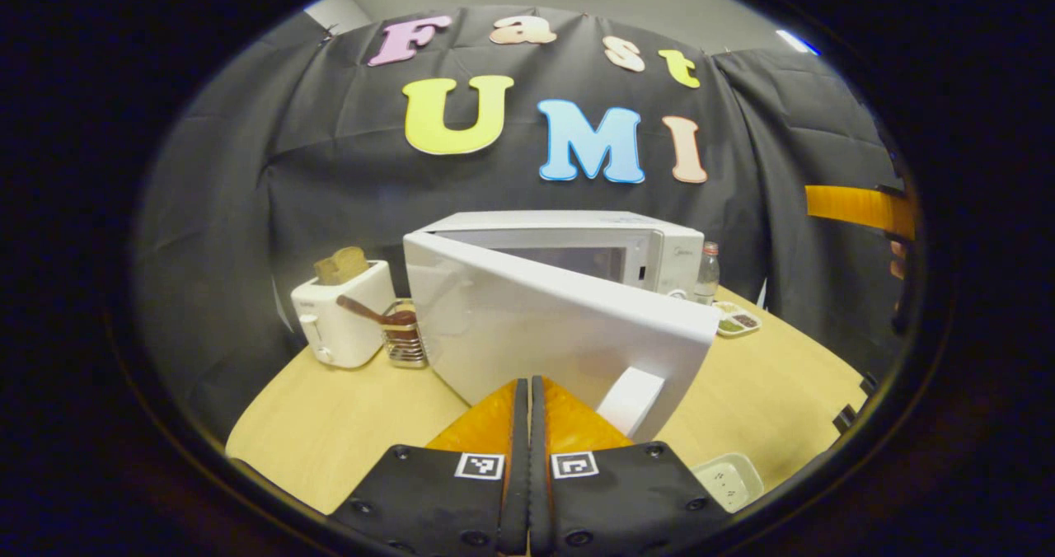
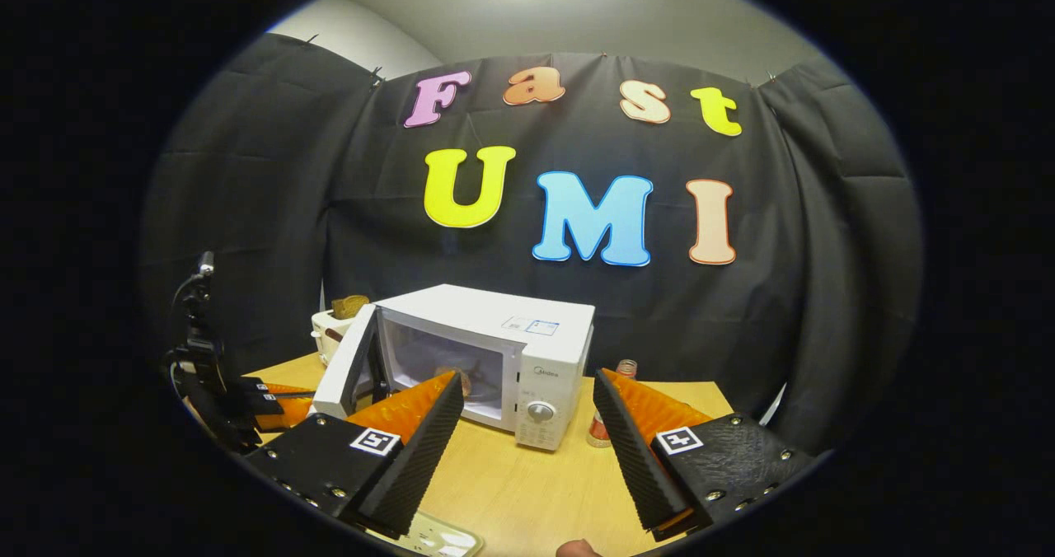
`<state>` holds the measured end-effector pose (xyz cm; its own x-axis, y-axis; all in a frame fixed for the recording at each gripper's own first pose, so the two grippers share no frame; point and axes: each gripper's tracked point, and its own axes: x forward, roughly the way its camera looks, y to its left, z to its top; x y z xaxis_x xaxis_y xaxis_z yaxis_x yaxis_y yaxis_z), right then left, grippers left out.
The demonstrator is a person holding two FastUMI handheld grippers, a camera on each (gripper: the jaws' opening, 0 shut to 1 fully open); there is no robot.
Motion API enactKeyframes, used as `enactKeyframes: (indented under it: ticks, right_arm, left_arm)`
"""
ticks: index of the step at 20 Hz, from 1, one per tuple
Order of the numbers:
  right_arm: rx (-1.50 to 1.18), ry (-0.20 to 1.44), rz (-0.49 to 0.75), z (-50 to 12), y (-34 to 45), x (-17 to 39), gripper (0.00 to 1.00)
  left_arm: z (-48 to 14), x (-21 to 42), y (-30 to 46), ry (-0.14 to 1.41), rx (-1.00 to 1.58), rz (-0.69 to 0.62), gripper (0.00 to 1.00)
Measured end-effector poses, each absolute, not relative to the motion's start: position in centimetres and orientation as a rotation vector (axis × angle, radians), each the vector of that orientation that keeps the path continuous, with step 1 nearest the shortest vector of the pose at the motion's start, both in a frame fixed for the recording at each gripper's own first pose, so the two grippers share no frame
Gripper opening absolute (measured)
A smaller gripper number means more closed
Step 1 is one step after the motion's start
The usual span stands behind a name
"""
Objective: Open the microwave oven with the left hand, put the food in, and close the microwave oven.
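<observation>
Microwave door [image 1: 544, 326] half-open with food [image 2: 461, 382] already inside; my left gripper [image 1: 529, 396], jaws pressed together, is against it, right gripper [image 2: 527, 425] spread and empty; closing remains.

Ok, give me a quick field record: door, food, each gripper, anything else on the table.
microwave door: partly open, swung outward
microwave: on the table
food: something inside the cavity, too unclear to name
left gripper: shut, empty, close to the door's outer face
right gripper: open, empty, facing the microwave
toaster: left of the door, bread in it
bottle: beside the microwave
</observation>
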<state>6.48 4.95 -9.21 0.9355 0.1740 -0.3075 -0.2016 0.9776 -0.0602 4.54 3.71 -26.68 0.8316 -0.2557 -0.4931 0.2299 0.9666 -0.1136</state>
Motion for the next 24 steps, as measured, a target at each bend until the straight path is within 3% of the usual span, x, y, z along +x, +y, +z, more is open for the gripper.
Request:
enactKeyframes:
  ticks: [12, 24]
  right_arm:
    - [-0.067, 0.311, 0.074, -9.2, -2.2, 5.6, 0.97]
    - [-0.055, 0.316, -0.005, -9.7, -7.5, 6.5, 0.97]
  left_arm:
    - [-26.3, 12.6, -4.1, 0.496, -0.030, -0.360, 0.07]
    - [-27.4, 19.9, -8.9, 0.507, -0.072, -0.334, 0.07]
